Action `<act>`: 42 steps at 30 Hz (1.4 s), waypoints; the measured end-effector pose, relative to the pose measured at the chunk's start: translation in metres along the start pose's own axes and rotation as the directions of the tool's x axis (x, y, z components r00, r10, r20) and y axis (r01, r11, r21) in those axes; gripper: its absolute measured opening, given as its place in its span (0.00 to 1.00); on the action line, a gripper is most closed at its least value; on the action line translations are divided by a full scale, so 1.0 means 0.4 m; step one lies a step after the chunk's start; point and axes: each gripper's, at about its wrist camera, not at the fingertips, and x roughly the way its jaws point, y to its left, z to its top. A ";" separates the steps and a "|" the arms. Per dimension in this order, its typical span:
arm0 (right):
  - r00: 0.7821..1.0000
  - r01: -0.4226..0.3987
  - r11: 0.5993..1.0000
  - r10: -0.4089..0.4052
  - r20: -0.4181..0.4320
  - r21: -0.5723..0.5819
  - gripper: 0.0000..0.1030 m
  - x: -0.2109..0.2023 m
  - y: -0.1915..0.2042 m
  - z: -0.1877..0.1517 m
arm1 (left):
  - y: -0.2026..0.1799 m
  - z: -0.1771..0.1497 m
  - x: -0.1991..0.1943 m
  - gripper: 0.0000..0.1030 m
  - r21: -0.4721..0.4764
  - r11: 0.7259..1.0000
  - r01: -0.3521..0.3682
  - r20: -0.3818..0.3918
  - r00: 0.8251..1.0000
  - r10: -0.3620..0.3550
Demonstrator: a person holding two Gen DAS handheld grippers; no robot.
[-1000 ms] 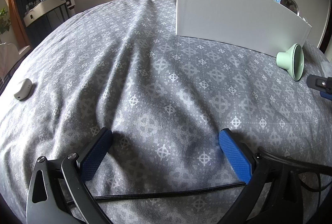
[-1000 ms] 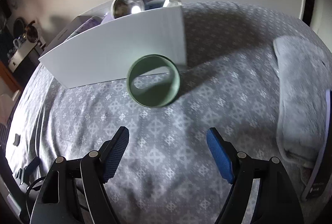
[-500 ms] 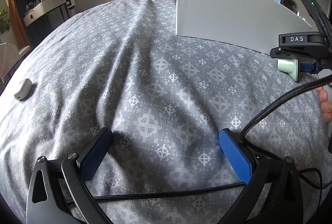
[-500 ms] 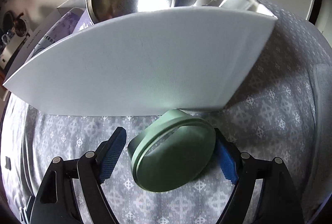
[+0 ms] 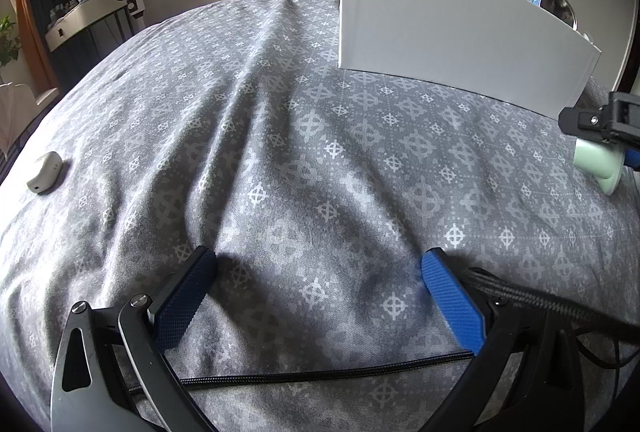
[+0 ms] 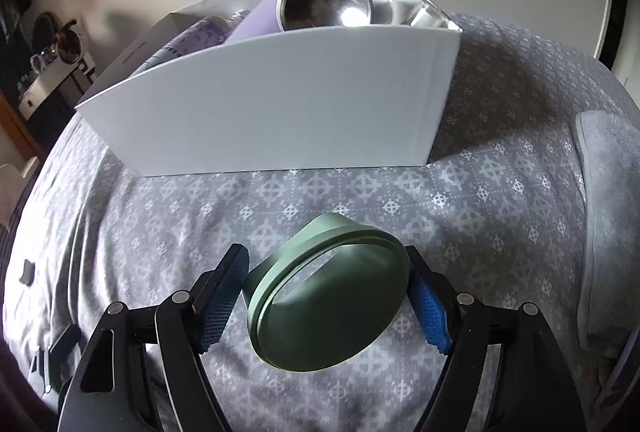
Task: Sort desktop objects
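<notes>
Grey patterned fabric with white cross motifs fills the left wrist view, rumpled into long folds under a plain pale wall. On it the left gripper sits low with its blue-padded fingers spread wide and nothing between them, a black braided cable running across beneath. A white box stands at the far right, and a small grey case lies far off at the left edge. At the right edge the right gripper shows only in part, with a pale green piece in its grasp. From the right wrist view the same fabric stretches to the box, which holds a steel cup and purple items. The right gripper's blue pads pinch a green funnel-shaped cup from both sides, near the camera and well short of the box; a grey fleece cloth lies at the right.
</notes>
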 end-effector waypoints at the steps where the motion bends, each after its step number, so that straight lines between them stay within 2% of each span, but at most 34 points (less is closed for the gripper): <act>1: 1.000 -0.009 1.000 0.009 0.016 -0.012 0.74 -0.022 0.008 -0.007 | 0.000 0.000 0.000 1.00 0.000 1.000 0.000 0.000 1.000 0.000; 5: 0.994 -0.041 0.998 0.045 0.098 -0.049 0.74 -0.112 0.047 0.031 | 0.000 -0.001 -0.001 1.00 0.000 1.000 0.000 0.000 1.000 0.000; 9: 0.976 -0.041 0.995 0.059 0.207 -0.093 0.74 -0.211 0.112 0.114 | 0.000 0.000 0.000 1.00 0.000 1.000 0.000 0.000 1.000 0.000; 12: 0.966 -0.018 0.995 0.043 0.255 -0.100 0.74 -0.246 0.153 0.201 | 0.000 0.000 0.000 1.00 0.000 1.000 0.000 0.000 1.000 0.000; 19: 0.966 0.057 0.997 -0.042 0.254 -0.052 0.74 -0.189 0.194 0.423 | 0.000 0.000 0.000 1.00 0.000 1.000 0.000 0.000 1.000 0.000; 23: 0.974 0.112 0.992 -0.098 0.204 -0.058 0.74 -0.102 0.214 0.488 | 0.000 0.000 0.000 1.00 0.000 1.000 0.000 0.000 1.000 0.000; 26: 0.973 0.178 0.979 -0.159 0.169 -0.102 0.74 -0.039 0.220 0.493 | -0.001 -0.001 0.000 1.00 0.000 1.000 0.000 0.000 1.000 0.000; 29: 0.973 0.200 0.972 -0.181 0.143 -0.125 0.75 0.003 0.222 0.478 | 0.000 0.000 0.000 1.00 0.000 1.000 0.000 0.000 1.000 0.000; 33: 0.960 0.254 0.955 -0.230 0.160 -0.154 0.80 0.015 0.223 0.445 | -0.001 -0.001 0.000 1.00 0.000 1.000 0.000 0.000 1.000 0.000; 35: 0.957 0.256 0.954 -0.228 0.181 -0.154 0.84 0.002 0.223 0.427 | -0.001 0.000 -0.001 1.00 0.000 1.000 0.000 0.000 1.000 0.000; 37: 0.954 0.253 0.959 -0.224 0.199 -0.130 0.85 -0.024 0.210 0.404 | -0.001 0.000 -0.001 1.00 0.000 1.000 0.000 0.000 1.000 0.000; 40: 0.961 0.204 0.976 -0.186 0.203 -0.073 0.88 -0.079 0.179 0.351 | -0.001 0.000 -0.001 1.00 0.000 1.000 0.000 0.000 1.000 0.000; 42: 0.964 0.184 0.982 -0.172 0.204 -0.040 0.93 -0.112 0.152 0.301 | -0.001 -0.001 -0.001 1.00 0.000 1.000 0.000 0.000 1.000 0.000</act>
